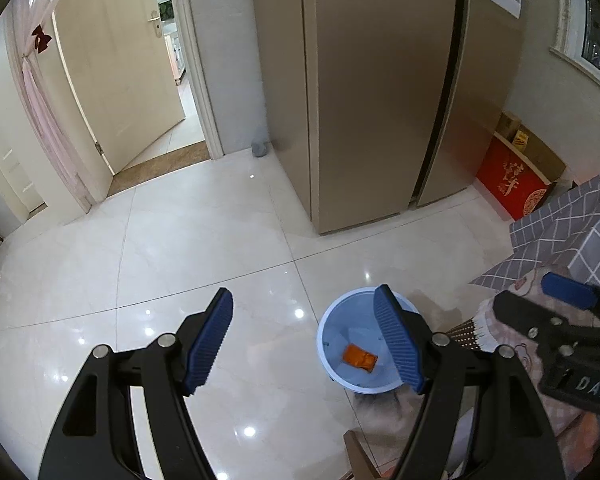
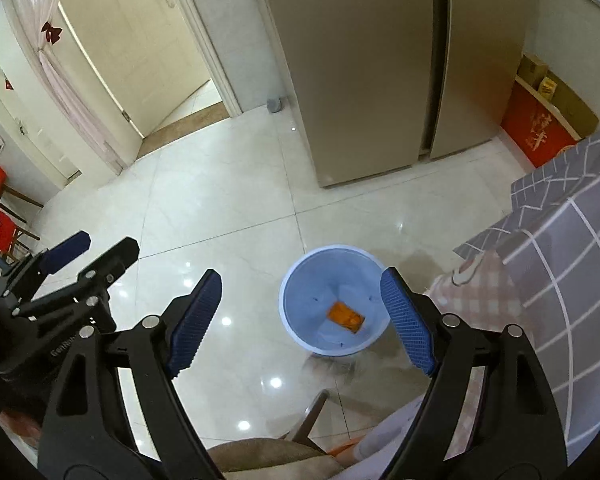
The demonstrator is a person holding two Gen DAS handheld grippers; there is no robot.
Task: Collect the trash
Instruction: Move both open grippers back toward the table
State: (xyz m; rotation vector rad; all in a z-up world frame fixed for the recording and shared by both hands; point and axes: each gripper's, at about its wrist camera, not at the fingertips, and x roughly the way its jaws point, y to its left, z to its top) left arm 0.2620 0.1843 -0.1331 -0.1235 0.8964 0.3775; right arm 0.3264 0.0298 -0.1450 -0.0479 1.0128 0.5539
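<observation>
A light blue round bin (image 1: 332, 320) stands on the glossy tile floor, with an orange wrapper (image 1: 359, 357) lying at its bottom. The bin (image 2: 300, 280) and the wrapper (image 2: 345, 317) also show in the right wrist view. My left gripper (image 1: 304, 344) is open and empty, held above the floor just left of the bin. My right gripper (image 2: 302, 318) is open and empty above the bin. The right gripper shows at the right edge of the left view (image 1: 548, 308), and the left gripper at the left edge of the right view (image 2: 96, 252).
A tall beige fridge (image 1: 376, 92) stands behind the bin. A table with a grey checked cloth (image 2: 560, 216) is at the right, a red box (image 1: 508, 184) behind it. An open door (image 1: 120, 80) is at the back left. A chair (image 2: 268, 456) sits below.
</observation>
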